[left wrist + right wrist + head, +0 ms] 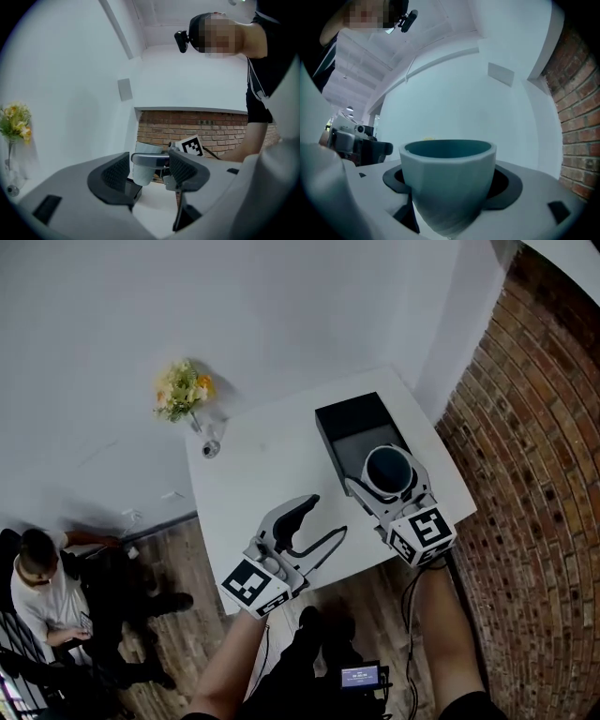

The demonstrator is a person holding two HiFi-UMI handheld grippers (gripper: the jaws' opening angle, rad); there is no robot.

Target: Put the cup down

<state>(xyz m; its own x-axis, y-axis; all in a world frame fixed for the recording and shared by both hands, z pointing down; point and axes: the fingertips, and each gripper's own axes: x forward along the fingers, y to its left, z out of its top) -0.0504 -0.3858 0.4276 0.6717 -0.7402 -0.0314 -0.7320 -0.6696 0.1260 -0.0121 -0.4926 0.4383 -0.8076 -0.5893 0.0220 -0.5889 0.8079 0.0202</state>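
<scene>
Since the job is to set the cup [447, 180] down and not spill or tip it, I hold it by its sides in my right gripper [388, 486], jaws clenched on the wall just under the rim. The gripper lies level, so the cup hangs straight.

From above, the cup sits over the near end of the black box [352, 423] on the table [253, 465]. Seen from the side through the left gripper view, its base looks clear of any surface, so I judge it is not yet resting on anything.

My left gripper [323, 518] is released, with nothing between its jaws. It hovers over the table's near edge, well apart from the cup, and I take it as simply kept out of the way.

The cup stands upright: mouth to the ceiling, narrow base down, long axis vertical. That is the way it should land, so I need only lower it and let go.
</scene>
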